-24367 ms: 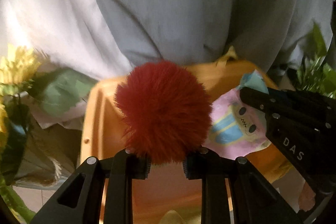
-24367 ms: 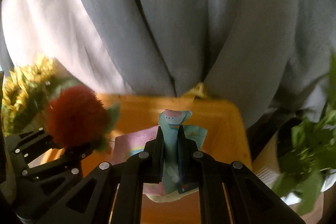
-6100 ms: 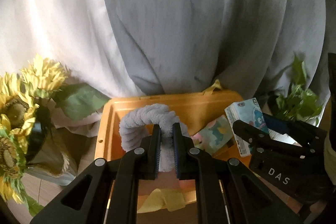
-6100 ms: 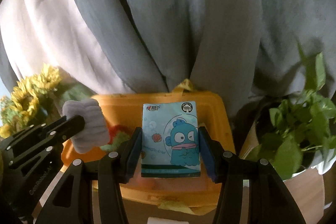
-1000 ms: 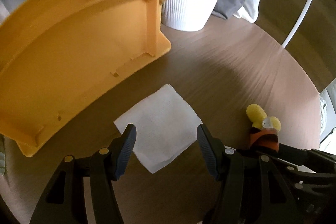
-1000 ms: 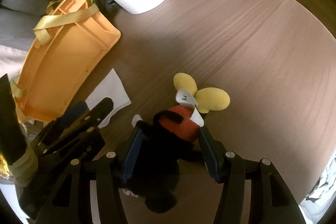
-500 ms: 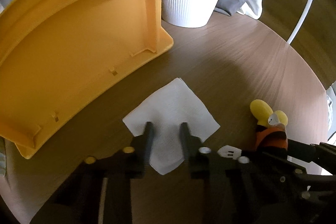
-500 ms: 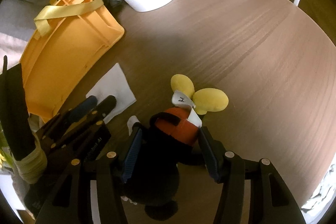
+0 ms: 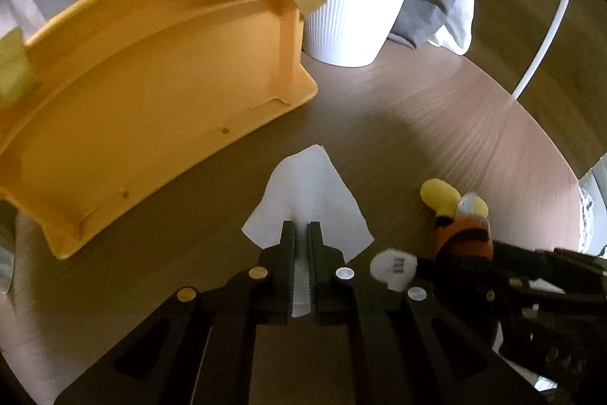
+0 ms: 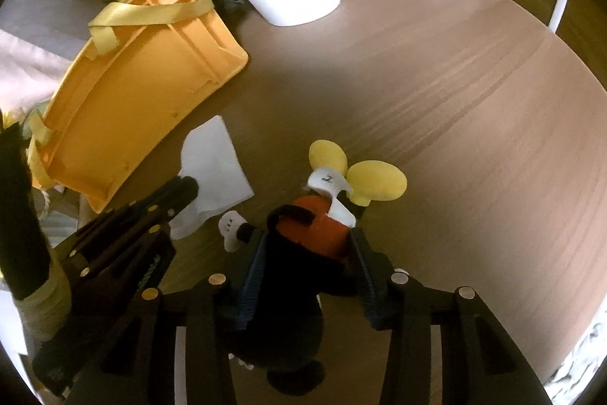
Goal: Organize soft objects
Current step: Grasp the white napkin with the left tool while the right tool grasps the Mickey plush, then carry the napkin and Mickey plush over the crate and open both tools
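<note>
Now the left gripper (image 9: 301,234) pinches the tissue (image 9: 307,192); the right gripper (image 10: 309,253) is closing around the plush (image 10: 303,253). Both are not yet in the basket (image 9: 151,63) ahead.

Orange bin (image 9: 151,71); white tissue (image 9: 307,192)

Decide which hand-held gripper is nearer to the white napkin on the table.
Left. The left hand-held gripper pinches the napkin; the right hand-held gripper, closing around the plush toy, sits beside it.
</note>
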A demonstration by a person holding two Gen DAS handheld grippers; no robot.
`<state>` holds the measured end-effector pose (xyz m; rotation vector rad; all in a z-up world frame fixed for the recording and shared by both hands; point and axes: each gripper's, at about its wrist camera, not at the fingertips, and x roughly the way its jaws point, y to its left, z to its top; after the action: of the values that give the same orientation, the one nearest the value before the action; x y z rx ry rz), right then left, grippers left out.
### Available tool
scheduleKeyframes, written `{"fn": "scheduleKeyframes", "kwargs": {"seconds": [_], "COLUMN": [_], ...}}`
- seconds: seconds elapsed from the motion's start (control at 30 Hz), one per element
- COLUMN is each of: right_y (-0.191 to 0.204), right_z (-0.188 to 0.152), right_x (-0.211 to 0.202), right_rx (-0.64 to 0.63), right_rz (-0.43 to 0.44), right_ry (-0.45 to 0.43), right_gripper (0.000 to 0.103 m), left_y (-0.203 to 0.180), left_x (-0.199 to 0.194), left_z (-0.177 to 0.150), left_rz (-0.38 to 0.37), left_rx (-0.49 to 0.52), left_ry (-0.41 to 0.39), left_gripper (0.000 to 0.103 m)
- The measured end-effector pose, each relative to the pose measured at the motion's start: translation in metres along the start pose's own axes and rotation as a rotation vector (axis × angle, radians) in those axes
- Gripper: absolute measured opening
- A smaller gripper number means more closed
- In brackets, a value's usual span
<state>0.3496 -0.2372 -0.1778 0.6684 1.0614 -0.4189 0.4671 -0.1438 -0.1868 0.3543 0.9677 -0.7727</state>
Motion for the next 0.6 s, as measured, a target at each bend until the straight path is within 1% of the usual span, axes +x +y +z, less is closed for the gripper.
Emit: {"fn": "scheduleKeyframes", "kwargs": {"seconds": [0.2, 0.37, 0.6], "right_y": [0.003, 0.008, 0.018], "right_z": [0.001, 0.003, 0.005], "right_x": [-0.009, -0.016, -0.026], "right_rx": [-0.043, -0.079, -0.154], "right_rz": [0.008, 0.032, 0.083], "right_ry": [-0.032, -0.044, -0.067], "right_gripper": [0.044, 0.044, 0.043], "left_y": [0.006, 0.009, 0.011], "left_x": [-0.021, -0.040, -0.072], "left_z": [-0.009, -0.014, -0.020], "left_rz": [0.032, 0.059, 0.120], "left_rx": [-0.048, -0.089, -0.157], "left_ry": [-0.018, -0.047, -0.112], "left_gripper": [0.008, 0.008, 0.008]}}
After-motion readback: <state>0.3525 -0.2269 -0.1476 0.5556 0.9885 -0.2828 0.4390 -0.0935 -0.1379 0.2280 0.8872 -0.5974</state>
